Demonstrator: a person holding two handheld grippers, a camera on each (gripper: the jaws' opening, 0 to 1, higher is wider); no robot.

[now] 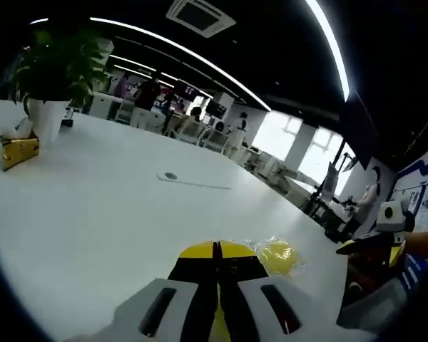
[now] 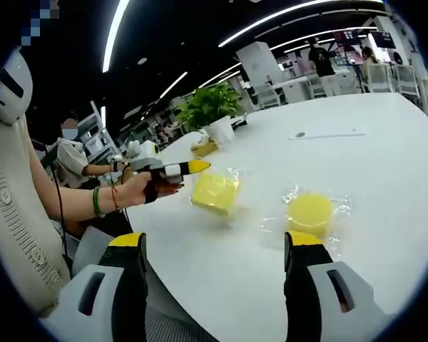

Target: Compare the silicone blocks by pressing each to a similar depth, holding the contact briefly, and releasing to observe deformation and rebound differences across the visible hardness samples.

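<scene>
Left gripper [image 1: 217, 251]: yellow-tipped black jaws pressed together, no gap between them, pointing out over the desk. In the right gripper view the same tool [image 2: 197, 167] sits level, held in the person's left hand [image 2: 138, 189]; forearm bare, beaded bands at the wrist.

Right gripper [image 2: 215, 242]: jaws spread wide apart, nothing between them, raised above the near desk edge; seen in the left gripper view at the right [image 1: 374, 246].

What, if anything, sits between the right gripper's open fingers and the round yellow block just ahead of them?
Nothing visible does. The right gripper is open, and only bare white table lies between it and the round yellow block in its clear wrapper. The square yellow block sits apart to the left, near the shut left gripper.
</scene>
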